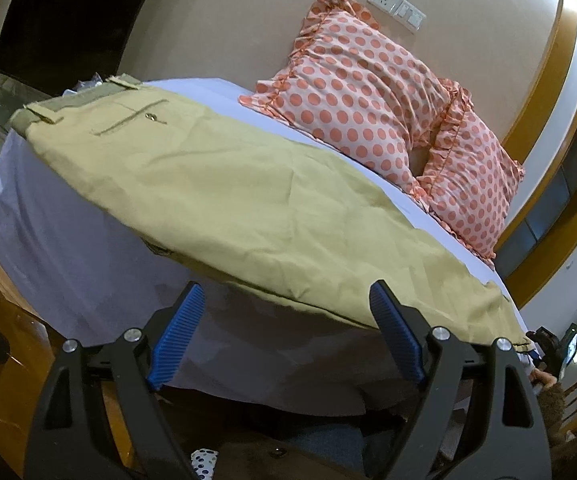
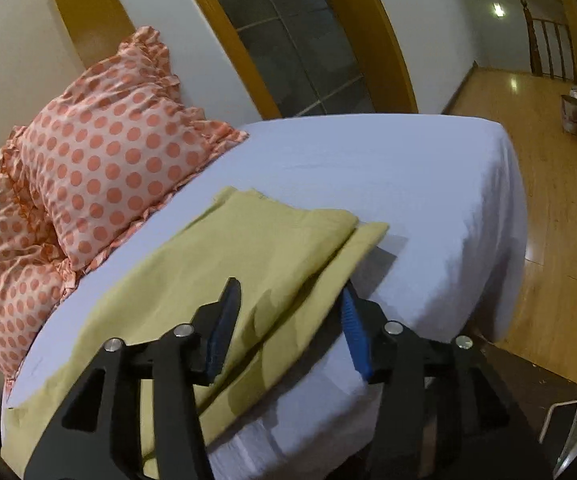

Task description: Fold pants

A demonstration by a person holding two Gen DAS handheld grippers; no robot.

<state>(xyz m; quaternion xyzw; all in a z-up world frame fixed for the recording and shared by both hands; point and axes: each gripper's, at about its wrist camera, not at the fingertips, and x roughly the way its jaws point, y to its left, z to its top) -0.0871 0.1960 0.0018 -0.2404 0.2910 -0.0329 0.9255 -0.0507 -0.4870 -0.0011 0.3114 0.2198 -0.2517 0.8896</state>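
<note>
Khaki pants (image 1: pixel 216 184) lie flat along the near side of a bed with a white sheet (image 1: pixel 68 248), one leg laid over the other, waistband at the far left. My left gripper (image 1: pixel 286 296) is open, just off the pants' near long edge, around mid-length. In the right wrist view the leg ends (image 2: pixel 288 236) lie stacked near the bed's edge. My right gripper (image 2: pixel 290 292) is open with its jaws on either side of the near edge of the legs, holding nothing.
Two pink pillows with orange dots (image 1: pixel 368 92) (image 2: pixel 104 168) rest against the wall behind the pants. The bed sheet (image 2: pixel 408 184) stretches past the leg ends. A wooden floor (image 2: pixel 548 200) lies to the right.
</note>
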